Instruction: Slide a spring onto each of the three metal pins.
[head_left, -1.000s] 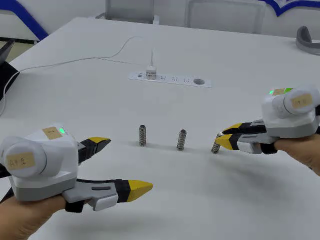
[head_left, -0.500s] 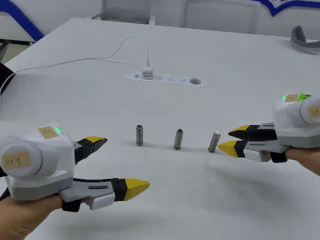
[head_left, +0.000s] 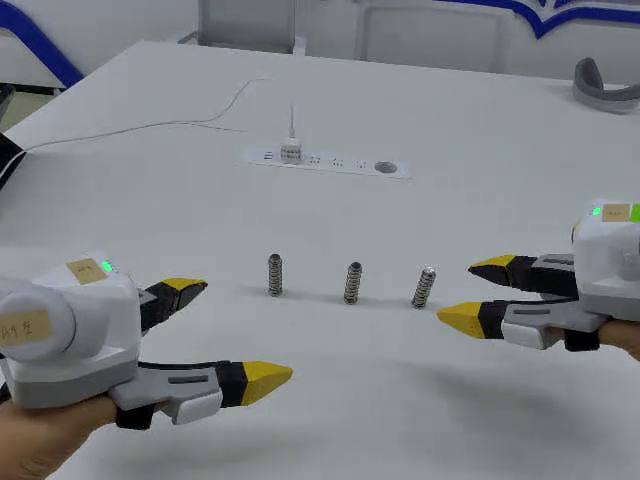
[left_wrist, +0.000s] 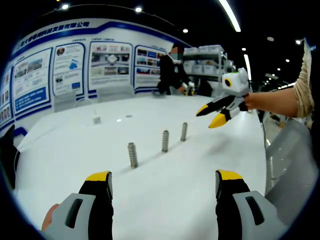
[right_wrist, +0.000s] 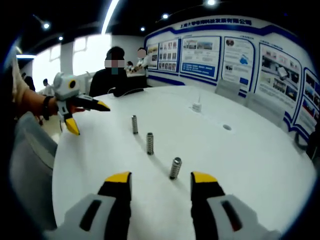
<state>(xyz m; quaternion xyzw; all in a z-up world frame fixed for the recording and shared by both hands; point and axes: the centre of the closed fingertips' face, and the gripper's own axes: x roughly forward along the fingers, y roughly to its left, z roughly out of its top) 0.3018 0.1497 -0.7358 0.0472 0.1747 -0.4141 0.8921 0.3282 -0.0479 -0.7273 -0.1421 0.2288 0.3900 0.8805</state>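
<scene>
Jaws are seen parted on both grippers, nothing gripped: the left gripper (head_left: 245, 330) is held low and near, the right gripper (head_left: 456, 290) just beside the rightmost spring (head_left: 424, 287), which is tilted. The middle spring (head_left: 352, 283) and leftmost spring (head_left: 274, 275) are stood upright on the table (head_left: 480, 140). A power strip (head_left: 325, 162) is caught in the head view, a standing person (left_wrist: 172, 70) in the left gripper view.

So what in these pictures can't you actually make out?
- Metal pins: in the head view the three springs cover them, and they are too small to tell apart.
- Handwriting on the tape label of the left tongs: blurred in the head view.
- Grey curved object: cut off by the head view's right edge.
- Wall posters: text too small in the left gripper view.
- White cable: runs off the head view's left edge.
</scene>
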